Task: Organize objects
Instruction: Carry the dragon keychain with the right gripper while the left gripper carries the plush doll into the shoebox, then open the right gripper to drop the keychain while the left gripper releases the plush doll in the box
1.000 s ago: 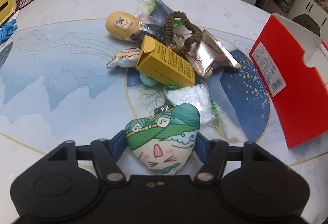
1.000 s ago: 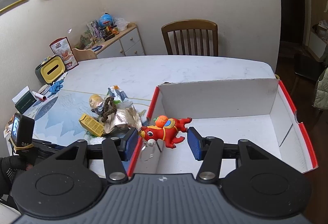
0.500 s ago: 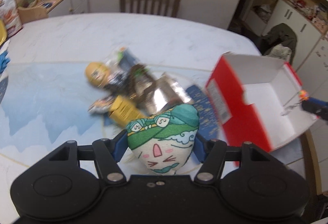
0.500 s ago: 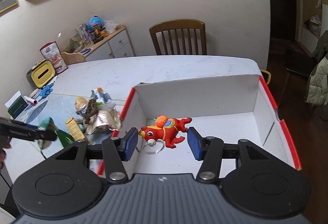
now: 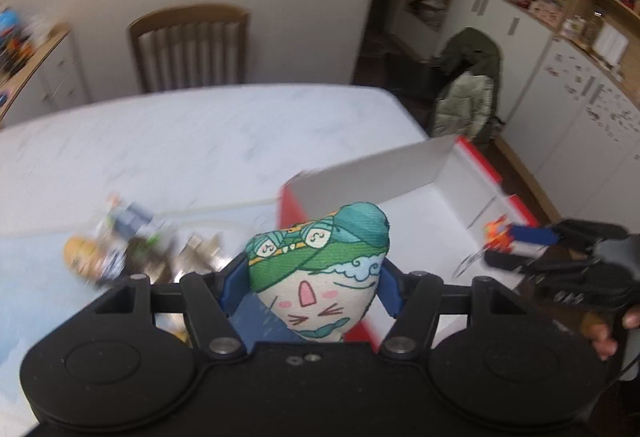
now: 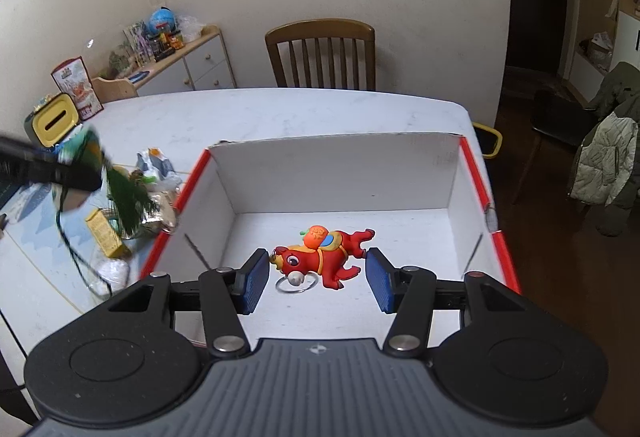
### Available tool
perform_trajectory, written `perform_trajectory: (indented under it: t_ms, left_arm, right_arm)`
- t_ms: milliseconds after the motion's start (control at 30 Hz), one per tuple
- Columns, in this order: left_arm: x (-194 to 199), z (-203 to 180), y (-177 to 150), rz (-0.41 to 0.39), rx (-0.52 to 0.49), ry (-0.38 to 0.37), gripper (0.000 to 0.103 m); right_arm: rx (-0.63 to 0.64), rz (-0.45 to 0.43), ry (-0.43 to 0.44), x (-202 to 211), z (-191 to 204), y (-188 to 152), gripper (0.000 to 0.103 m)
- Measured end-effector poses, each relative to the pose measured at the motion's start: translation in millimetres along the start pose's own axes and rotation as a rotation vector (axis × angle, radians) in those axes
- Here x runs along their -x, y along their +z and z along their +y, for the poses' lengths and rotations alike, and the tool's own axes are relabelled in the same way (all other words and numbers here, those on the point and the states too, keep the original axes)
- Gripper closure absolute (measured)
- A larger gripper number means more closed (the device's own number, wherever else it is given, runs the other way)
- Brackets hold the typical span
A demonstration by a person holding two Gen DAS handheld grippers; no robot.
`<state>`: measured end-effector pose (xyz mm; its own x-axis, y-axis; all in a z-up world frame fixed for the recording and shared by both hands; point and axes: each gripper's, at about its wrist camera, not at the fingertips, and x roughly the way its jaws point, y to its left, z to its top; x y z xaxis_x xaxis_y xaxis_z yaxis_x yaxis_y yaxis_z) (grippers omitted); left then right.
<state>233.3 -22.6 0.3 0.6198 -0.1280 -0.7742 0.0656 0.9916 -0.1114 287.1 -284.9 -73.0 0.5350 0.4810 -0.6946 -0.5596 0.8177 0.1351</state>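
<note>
Here, the left gripper (image 5: 310,287) is seen at lower centre of the left wrist view, its blue pads (image 5: 232,287) clamped on both sides of a small stuffed pouch (image 5: 318,269) printed with a green turban and a cartoon face. The pouch is held upright above the table (image 5: 180,141), in front of the near left corner of the red box (image 5: 400,173), which lies at right of centre in that frame. The box is open at the top, with white inner walls and red outer faces. A blurred pile of loose items (image 5: 132,249) is seen on the table at left of centre. The right gripper (image 5: 516,237) appears at the right edge of the same frame, over the box. In the right wrist view, the right gripper (image 6: 314,279) is seen with its jaws spread apart and nothing grasped; the blue pads (image 6: 252,285) stand on either side of a red toy keychain figure (image 6: 320,257), which lies on its side on the white floor of the red box (image 6: 340,173) at frame centre. Whether the pads touch the figure cannot be told. A wooden chair (image 6: 320,53) stands behind the table (image 6: 280,113) at upper centre.
</note>
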Motion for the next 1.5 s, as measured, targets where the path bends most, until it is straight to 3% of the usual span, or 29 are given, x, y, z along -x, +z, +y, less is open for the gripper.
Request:
perform_trajectory:
  t_ms: [200, 333, 700, 967, 1233, 1500]
  left_arm:
    - [-30, -41, 33, -0.007, -0.101, -0.052, 0.039]
    - [-68, -68, 45, 0.031, -0.149, -0.079, 0.039]
    - [-182, -116, 42, 0.203, -0.247, -0.081, 0.039]
    - [-236, -136, 39, 0.289, -0.319, -0.062, 0.039]
    - [-264, -142, 30, 0.346, -0.362, -0.05, 0.038]
    - [-268, -145, 26, 0.336, -0.402, -0.05, 0.034]
  right_arm:
    - [0.018, 0.036, -0.036, -11, -12, 0, 0.051]
    - [0.031, 0.073, -0.046, -24, -20, -1, 0.051]
    - [0.094, 0.244, -0.039, -71, -34, 0, 0.051]
    - [0.075, 0.342, -0.051, -95, -39, 2, 0.051]
    - [0.047, 0.393, -0.073, -107, -43, -2, 0.05]
    - [0.051, 0.403, -0.084, -111, -40, -7, 0.05]
